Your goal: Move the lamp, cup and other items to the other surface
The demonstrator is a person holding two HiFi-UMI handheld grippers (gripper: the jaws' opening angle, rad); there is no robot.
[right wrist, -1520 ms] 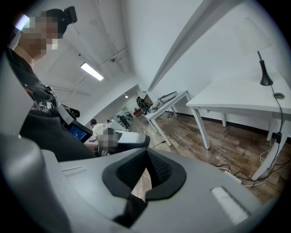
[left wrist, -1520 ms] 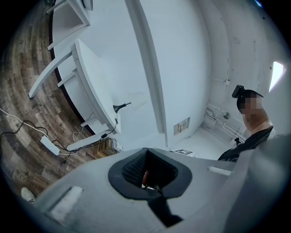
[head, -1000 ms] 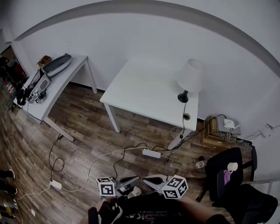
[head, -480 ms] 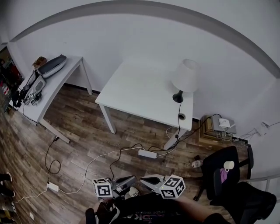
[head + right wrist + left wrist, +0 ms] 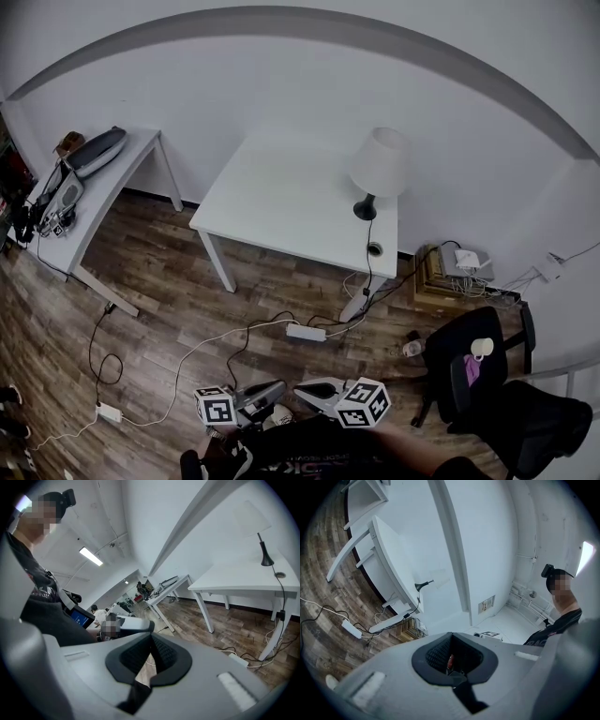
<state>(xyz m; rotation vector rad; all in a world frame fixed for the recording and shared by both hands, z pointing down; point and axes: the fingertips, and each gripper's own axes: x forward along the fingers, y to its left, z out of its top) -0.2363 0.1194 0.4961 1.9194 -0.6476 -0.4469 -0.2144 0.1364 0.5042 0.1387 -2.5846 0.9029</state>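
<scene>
Landmark here is the big white surface [image 5: 281, 192]: flat matte rectangular top on slim square white legs, standing against the plain wall. The lamp [image 5: 375, 169] sits on it at its right-hand end near the wall. It has a smooth white tapered shade on a thin dark stem with a small round dark base, and its cord drops down through a round hole in the top just in front of the base.

The cup [image 5: 480, 348] isn't on that surface at all. It's off past the right end, small and pale with a handle, sitting on the seat of a black chair [image 5: 457, 356].

In front of the surface, down on the wood-plank floor [image 5: 159, 281], there's a white bar-shaped power strip [image 5: 306, 332] with loose cables curling away from it. A second white surface [image 5: 112, 183] stands off to the left, with some grey gear on it that I can't make out.

Both tools are well in front of the surface, low by the person's body. The left hand-held gripper [image 5: 272, 389] has its ribbed dark pads pressed together, nothing caught between them. The right hand-held gripper [image 5: 314, 387] is the same: closed right up and empty.
</scene>
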